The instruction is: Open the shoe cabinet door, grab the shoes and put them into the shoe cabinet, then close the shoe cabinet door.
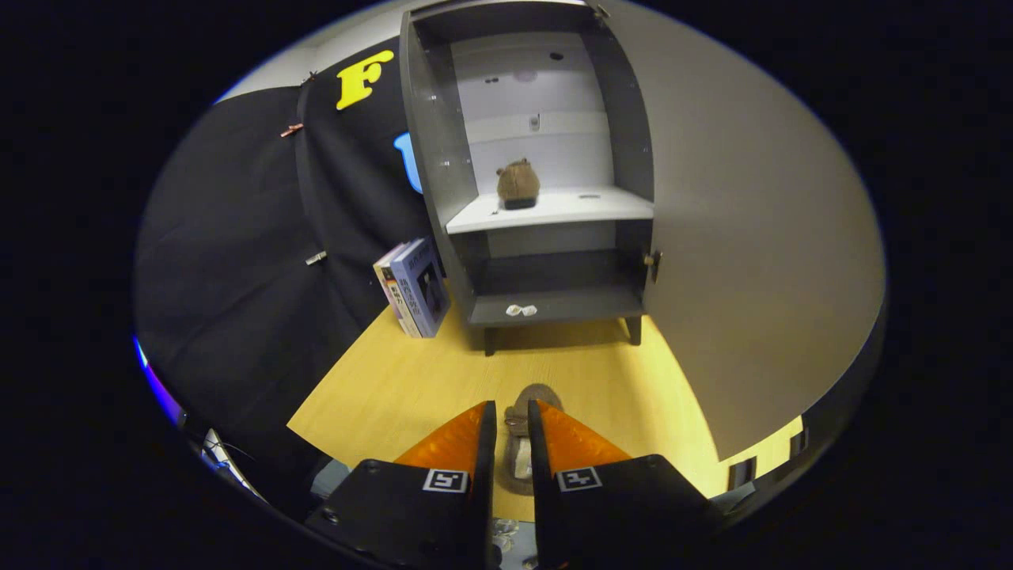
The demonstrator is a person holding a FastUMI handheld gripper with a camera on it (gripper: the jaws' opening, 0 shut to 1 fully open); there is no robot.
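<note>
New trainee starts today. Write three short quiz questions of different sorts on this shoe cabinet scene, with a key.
1. True or false: the cabinet door is open.
2. Where is the first shoe? A) lower compartment B) middle shelf C) floor
3. What lies between the fingers of the hand-held gripper?

Key
1. True.
2. B.
3. The second shoe, on the wooden floor; whether both fingers press it cannot be told.

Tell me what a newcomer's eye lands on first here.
The open cabinet stands ahead, its door swung wide to one side, with one brown shoe already on the shelf. The gripper is closed on a second shoe over the wooden floor. Books lean beside the cabinet.
</note>
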